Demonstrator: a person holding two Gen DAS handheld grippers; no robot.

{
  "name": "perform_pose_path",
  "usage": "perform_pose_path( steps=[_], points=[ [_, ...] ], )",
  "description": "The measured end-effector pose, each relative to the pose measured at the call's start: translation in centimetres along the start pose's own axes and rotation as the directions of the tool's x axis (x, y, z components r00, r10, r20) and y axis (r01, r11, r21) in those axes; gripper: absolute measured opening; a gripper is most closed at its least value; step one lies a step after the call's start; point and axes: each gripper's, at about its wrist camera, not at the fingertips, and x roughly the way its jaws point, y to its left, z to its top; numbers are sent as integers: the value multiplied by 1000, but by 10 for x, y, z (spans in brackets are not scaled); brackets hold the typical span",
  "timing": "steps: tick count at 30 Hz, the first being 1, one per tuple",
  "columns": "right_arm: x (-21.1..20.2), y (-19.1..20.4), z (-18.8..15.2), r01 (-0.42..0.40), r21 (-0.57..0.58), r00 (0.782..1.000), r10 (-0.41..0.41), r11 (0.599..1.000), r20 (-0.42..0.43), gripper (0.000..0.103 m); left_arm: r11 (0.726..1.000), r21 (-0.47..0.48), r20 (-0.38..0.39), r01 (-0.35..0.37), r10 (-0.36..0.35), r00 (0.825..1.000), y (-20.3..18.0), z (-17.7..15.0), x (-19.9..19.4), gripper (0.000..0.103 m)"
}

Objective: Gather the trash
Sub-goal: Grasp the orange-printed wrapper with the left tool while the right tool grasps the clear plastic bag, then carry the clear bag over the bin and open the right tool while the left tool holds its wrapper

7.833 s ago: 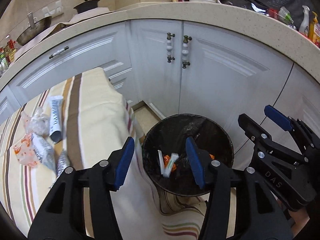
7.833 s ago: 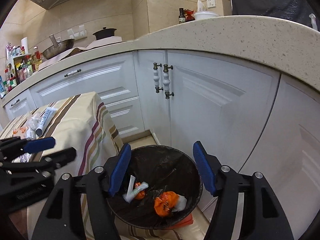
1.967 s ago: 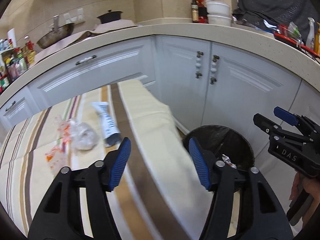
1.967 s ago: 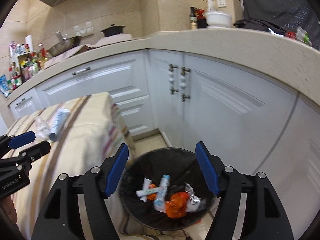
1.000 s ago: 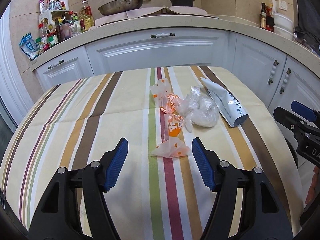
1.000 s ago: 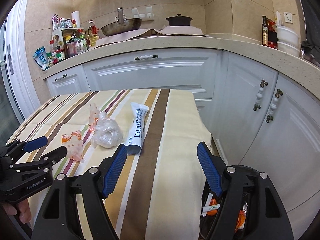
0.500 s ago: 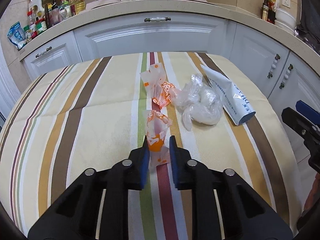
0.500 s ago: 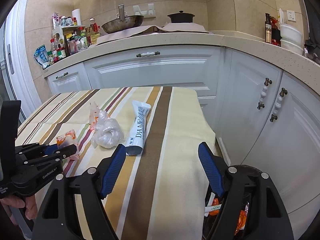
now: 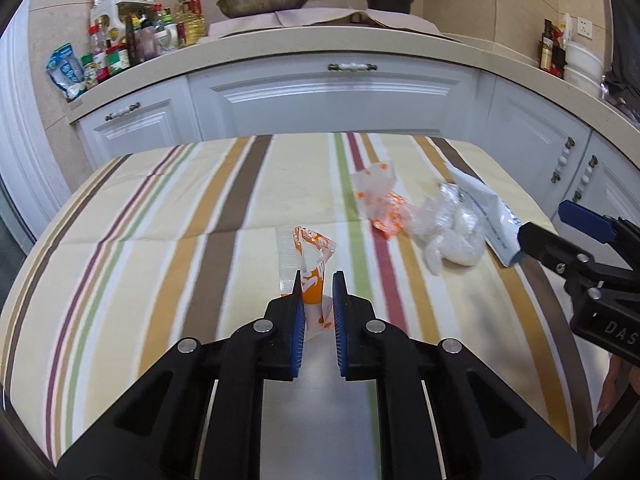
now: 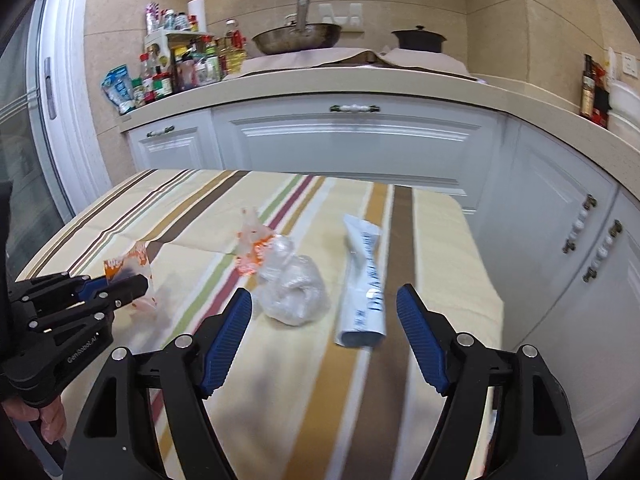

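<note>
- Four pieces of trash show in the left wrist view on the striped tablecloth point(image 9: 160, 248). The left gripper point(image 9: 317, 280) has its jaws closing on the orange-and-white wrapper point(image 9: 311, 258), which stands upright between the blue pads.
- In the same view, a second orange wrapper point(image 9: 378, 200), a crumpled clear plastic bag point(image 9: 448, 232) and a white tube point(image 9: 486, 216) lie farther right, touching or overlapping one another. The right gripper point(image 9: 560, 232) enters from the right edge, near the tube's end.
- In the right wrist view, the right gripper point(image 10: 324, 332) holds its jaws wide apart and empty, above the cloth. The bag point(image 10: 294, 288) and the tube point(image 10: 362, 288) lie just ahead of the pads.
- In this view the left gripper point(image 10: 120, 286) pinches the wrapper point(image 10: 128, 268) near the table's left side. No bin is visible.
- Risk: the wrapper is thin film gripped at its lower part; it may slip out during transport.
- Risk: closing the right jaws between bag and tube may catch both, or push the tube off the nearby table edge.
</note>
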Motion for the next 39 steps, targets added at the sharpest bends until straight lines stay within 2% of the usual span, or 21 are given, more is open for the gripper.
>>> perform_pose_path(
  steps=[5, 12, 19, 20, 21, 22, 29, 34, 39],
  points=[
    [21, 20, 8, -21, -48, 999, 20, 999, -31, 73, 999, -27, 0, -33, 33, 999, 23, 0, -1, 12],
    [48, 28, 12, 5, -61, 995, -11, 998, -98, 73, 994, -36, 23, -103, 104, 994, 45, -1, -2, 12],
    [68, 29, 11, 15, -68, 985, -26, 998, -168, 73, 993, -59, 4, -103, 104, 995, 58, -3, 3, 12],
    [71, 29, 9, 12, -68, 983, -25, 998, -181, 70, 993, -61, 1, -102, 102, 995, 58, -3, 4, 12],
    [73, 30, 9, 6, -69, 981, -19, 998, -192, 56, 993, -63, -2, -101, 101, 995, 58, -3, 5, 12],
    [74, 30, 9, -3, -70, 981, -11, 998, -196, 56, 993, -66, -5, -99, 99, 995, 59, -4, 5, 12],
    [58, 38, 5, -13, -91, 987, -1, 996, -158, 52, 991, -83, -10, -105, 105, 994, 61, -7, 1, 12],
    [32, 42, 2, 0, -111, 995, -12, 994, -102, 52, 991, -82, 6, -110, 111, 994, 58, -9, -10, 12],
    [-4, 30, -2, 28, -83, 998, -32, 996, -47, 52, 993, -75, 25, -93, 95, 995, 47, -9, -24, 12]
  ],
)
